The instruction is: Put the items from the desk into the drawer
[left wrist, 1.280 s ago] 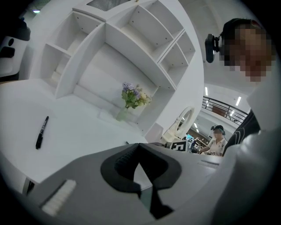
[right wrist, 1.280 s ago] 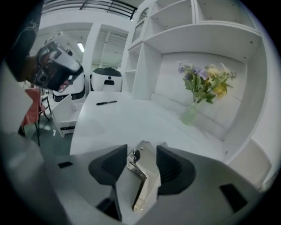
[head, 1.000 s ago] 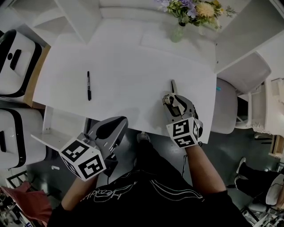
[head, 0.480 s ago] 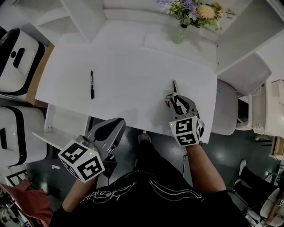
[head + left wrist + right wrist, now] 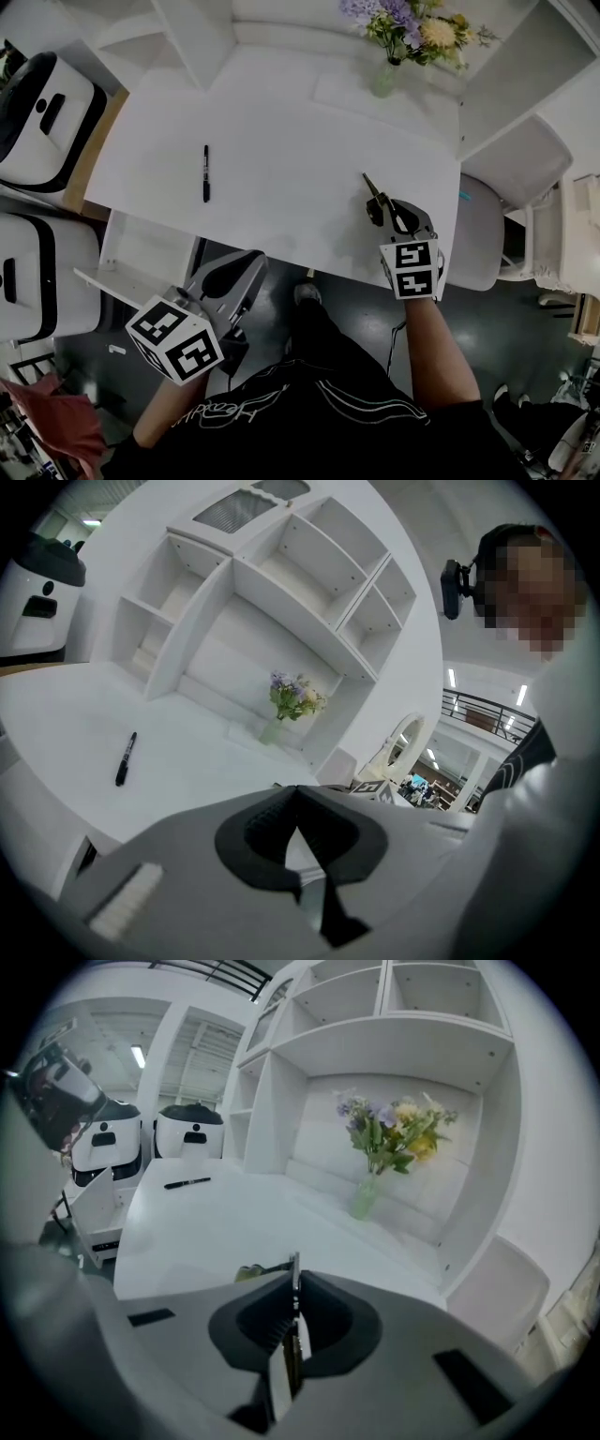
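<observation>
A black marker (image 5: 206,173) lies on the white desk (image 5: 281,122), left of centre; it also shows in the left gripper view (image 5: 125,758) and the right gripper view (image 5: 187,1183). My right gripper (image 5: 378,202) hangs over the desk's front right part, shut on a thin dark item (image 5: 369,184) that sticks out forward past the jaws (image 5: 294,1265); what it is I cannot make out. My left gripper (image 5: 253,258) is below and in front of the desk's front edge, its jaws shut with nothing in them (image 5: 298,794). A white open drawer (image 5: 141,258) juts out under the desk's front left.
A glass vase of flowers (image 5: 386,66) stands at the desk's back right. White shelves (image 5: 187,33) rise behind the desk. A pale chair (image 5: 478,234) is at the right. Two white-and-black machines (image 5: 42,131) stand at the left.
The head view has shifted a little. My right gripper has tipped more upright and stays shut on the thin item. The left gripper has hardly moved.
</observation>
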Demonstrator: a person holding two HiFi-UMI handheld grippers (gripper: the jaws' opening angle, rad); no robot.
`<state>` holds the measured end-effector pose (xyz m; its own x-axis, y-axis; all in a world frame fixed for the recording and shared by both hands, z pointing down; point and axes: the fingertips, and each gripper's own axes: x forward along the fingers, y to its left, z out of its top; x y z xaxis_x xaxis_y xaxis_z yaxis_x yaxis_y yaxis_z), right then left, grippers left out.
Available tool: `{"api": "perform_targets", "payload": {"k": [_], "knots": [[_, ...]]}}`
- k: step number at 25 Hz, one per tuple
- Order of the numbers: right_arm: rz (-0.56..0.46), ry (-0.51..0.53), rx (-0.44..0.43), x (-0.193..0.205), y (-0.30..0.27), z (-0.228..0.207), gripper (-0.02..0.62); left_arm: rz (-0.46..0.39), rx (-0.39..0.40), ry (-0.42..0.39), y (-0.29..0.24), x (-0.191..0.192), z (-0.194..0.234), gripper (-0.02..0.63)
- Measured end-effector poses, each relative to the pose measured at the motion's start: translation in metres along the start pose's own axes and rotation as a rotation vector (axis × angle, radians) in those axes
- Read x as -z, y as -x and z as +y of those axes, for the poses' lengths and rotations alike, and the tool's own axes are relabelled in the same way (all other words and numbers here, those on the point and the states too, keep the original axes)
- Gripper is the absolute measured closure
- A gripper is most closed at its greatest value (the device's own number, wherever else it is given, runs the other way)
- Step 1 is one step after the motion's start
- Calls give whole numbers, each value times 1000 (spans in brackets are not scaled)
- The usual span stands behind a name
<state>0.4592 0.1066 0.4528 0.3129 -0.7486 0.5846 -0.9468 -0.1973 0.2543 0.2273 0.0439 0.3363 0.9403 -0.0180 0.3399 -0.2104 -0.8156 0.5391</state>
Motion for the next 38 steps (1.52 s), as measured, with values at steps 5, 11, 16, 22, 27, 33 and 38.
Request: {"api": "perform_targets", "payload": {"k": [5,11,16,22,27,33,38], "knots": [[-40,-8,-20,-14,15,0,584,-18,-8,-6,16,4,-5,597],[-137,-47,-108,-49,56,25,584,-63,-23,-16,42,5,-13,597],[-217,-79,-241,-82,92,63,584,-110,-38,-18,64,6,-18,597],[-285,-49,-400,-114,126,117,584,-154,-68,-20,95,7,-20,597],[-302,-21,-495,-128,135,145,584,-164,-81,2,99,9,-9,597],[-305,-14,-588,-150,108,160,584,-163,-118,7,94,-4,11,597],[-312,22,-686,-179,75,183,584,-178,-201,46,101,-20,48,597]]}}
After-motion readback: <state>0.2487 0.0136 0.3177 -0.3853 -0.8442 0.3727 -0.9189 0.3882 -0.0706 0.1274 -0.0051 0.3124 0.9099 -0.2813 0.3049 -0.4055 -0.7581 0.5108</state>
